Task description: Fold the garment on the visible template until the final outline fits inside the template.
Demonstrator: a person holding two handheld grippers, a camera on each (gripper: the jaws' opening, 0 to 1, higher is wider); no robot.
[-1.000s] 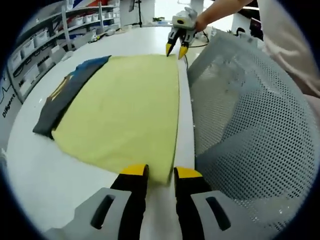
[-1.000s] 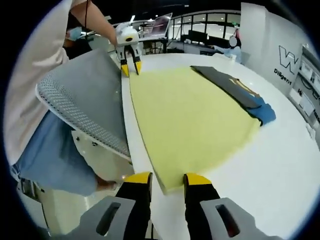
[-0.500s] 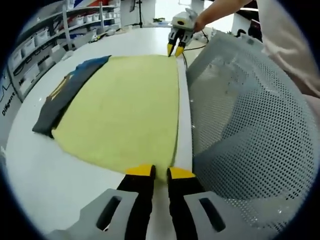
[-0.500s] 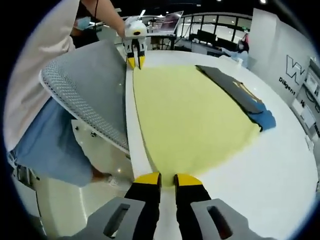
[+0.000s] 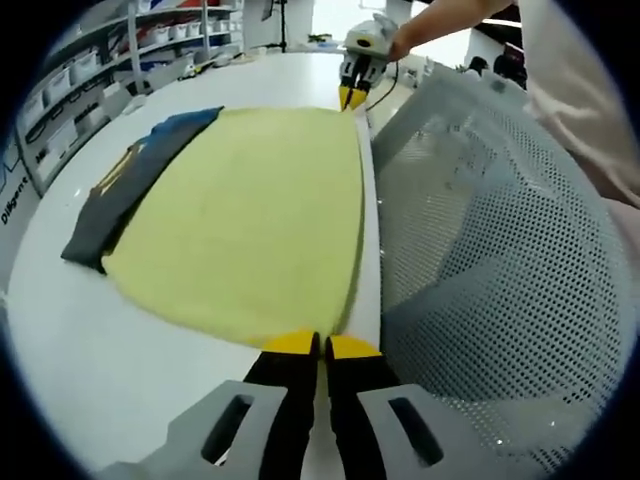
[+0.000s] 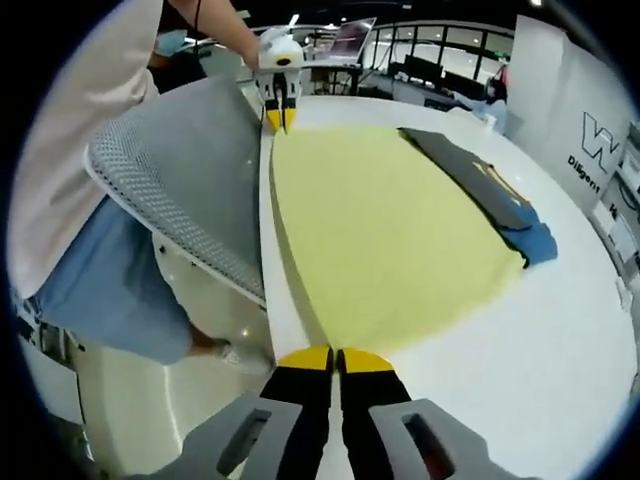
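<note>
In the left gripper view I see a dark garment (image 5: 120, 195) at 9 o'clock on the white table (image 5: 90, 350), partly tucked under the yellow cloth (image 5: 245, 220) spread across the middle. My left gripper (image 5: 321, 345) at 6 o'clock is clenched on the cloth's near corner. At 12 o'clock the right gripper (image 5: 352, 96) pinches the far corner. A mesh chair back (image 5: 490, 260) stands at 3 o'clock, just beside the table edge.
</note>
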